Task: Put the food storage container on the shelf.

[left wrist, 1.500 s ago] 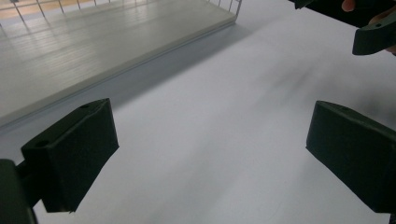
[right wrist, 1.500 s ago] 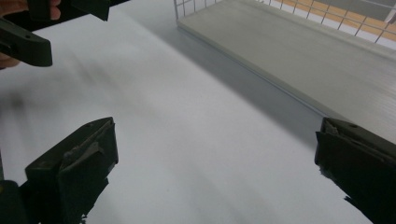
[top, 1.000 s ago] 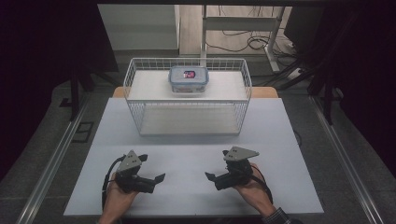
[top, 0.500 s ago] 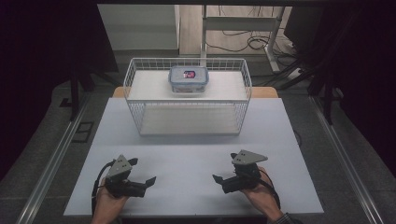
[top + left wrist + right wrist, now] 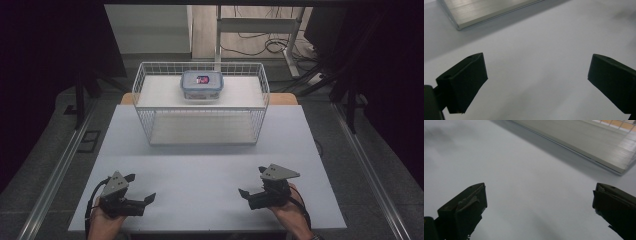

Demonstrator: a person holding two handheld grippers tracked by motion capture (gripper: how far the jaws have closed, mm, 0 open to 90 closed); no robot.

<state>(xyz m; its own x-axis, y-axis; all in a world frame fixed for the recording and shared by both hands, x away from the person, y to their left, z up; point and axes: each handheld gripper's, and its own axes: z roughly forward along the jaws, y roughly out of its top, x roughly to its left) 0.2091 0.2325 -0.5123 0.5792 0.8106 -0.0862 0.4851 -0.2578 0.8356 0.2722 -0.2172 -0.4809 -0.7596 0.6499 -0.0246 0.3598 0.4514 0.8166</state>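
My left gripper [image 5: 141, 187] rests low on the white table [image 5: 200, 175] near its front left, held by a hand, jaws wide apart with nothing between them. In the left gripper view the left gripper [image 5: 536, 82] frames only bare table. My right gripper [image 5: 252, 181] sits at the front right, also open and empty, pointing toward the left one. The right gripper [image 5: 539, 207] has bare table between its jaws in its own view. A white wire basket [image 5: 150, 100] stands at the table's far middle, with a clear lidded container [image 5: 201, 84] in its back part.
The basket's pale base edge [image 5: 494, 12] lies ahead of the left jaws, and the same base edge [image 5: 579, 142] is ahead of the right jaws. Dark floor, metal rails [image 5: 55, 170] and cables surround the table.
Both grippers have moved apart, the left one leftward and the right one rightward, and both drew back toward the table's near edge. The basket and container have not moved.
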